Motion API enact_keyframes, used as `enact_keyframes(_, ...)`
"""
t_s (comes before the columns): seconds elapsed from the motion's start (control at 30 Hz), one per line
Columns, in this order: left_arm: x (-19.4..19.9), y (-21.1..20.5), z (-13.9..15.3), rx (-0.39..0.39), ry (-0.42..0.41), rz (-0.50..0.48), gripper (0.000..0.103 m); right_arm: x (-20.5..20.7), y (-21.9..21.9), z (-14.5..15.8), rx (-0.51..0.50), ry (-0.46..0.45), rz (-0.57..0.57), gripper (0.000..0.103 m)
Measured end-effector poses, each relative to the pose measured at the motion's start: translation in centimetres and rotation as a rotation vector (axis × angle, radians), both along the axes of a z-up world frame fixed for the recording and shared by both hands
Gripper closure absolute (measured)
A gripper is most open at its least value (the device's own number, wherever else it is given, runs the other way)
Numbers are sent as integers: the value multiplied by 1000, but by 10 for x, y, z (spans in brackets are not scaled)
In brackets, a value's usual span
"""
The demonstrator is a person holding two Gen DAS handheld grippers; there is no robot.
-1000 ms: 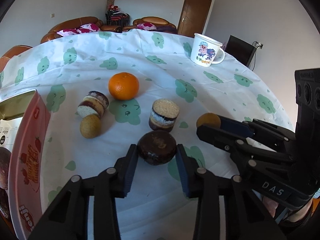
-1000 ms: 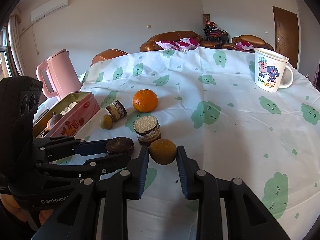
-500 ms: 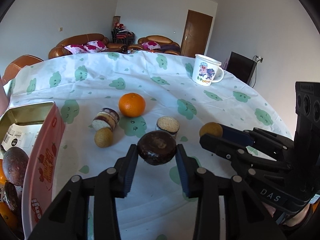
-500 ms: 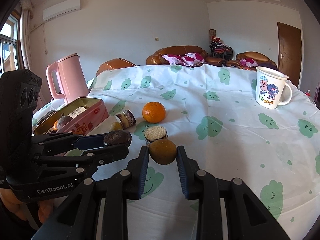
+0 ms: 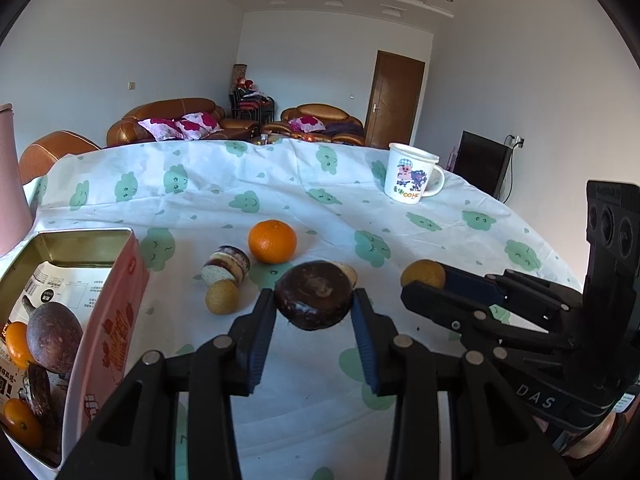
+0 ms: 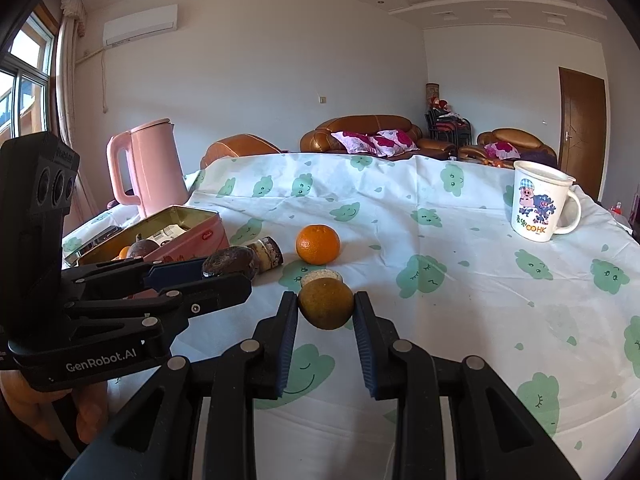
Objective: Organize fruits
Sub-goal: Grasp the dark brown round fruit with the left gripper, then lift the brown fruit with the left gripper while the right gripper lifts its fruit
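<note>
My left gripper (image 5: 314, 310) is shut on a dark brown round fruit (image 5: 314, 294) and holds it above the table. My right gripper (image 6: 326, 308) is shut on a brownish-yellow fruit (image 6: 326, 304), also lifted; that fruit shows in the left wrist view (image 5: 423, 274). An orange (image 5: 272, 241) lies on the cloth, with a small yellow fruit (image 5: 222, 302) to its front left. A pink tin (image 5: 108, 320) at the left holds a dark fruit (image 5: 52, 338) and small oranges (image 5: 20, 424).
A layered cake roll (image 5: 226, 266) lies beside the orange, and a round cake (image 6: 321, 277) stands behind the right gripper's fruit. A cartoon mug (image 5: 412, 178) stands at the far right. A pink kettle (image 6: 150, 168) stands behind the tin.
Both grippers have risen with their fruits, from table level to well above the cloth. The tin has come further into the left wrist view.
</note>
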State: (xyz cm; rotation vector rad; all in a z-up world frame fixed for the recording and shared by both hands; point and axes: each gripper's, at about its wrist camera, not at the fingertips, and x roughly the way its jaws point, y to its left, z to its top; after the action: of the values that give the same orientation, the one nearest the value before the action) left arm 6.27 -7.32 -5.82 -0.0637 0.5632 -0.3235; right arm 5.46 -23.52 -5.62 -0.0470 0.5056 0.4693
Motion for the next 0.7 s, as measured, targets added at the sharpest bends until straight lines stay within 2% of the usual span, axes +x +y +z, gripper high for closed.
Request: enact_keyframes(0.7,-20,1,8,4,-120,27,63,-13,-1,4,13,-78,2,73)
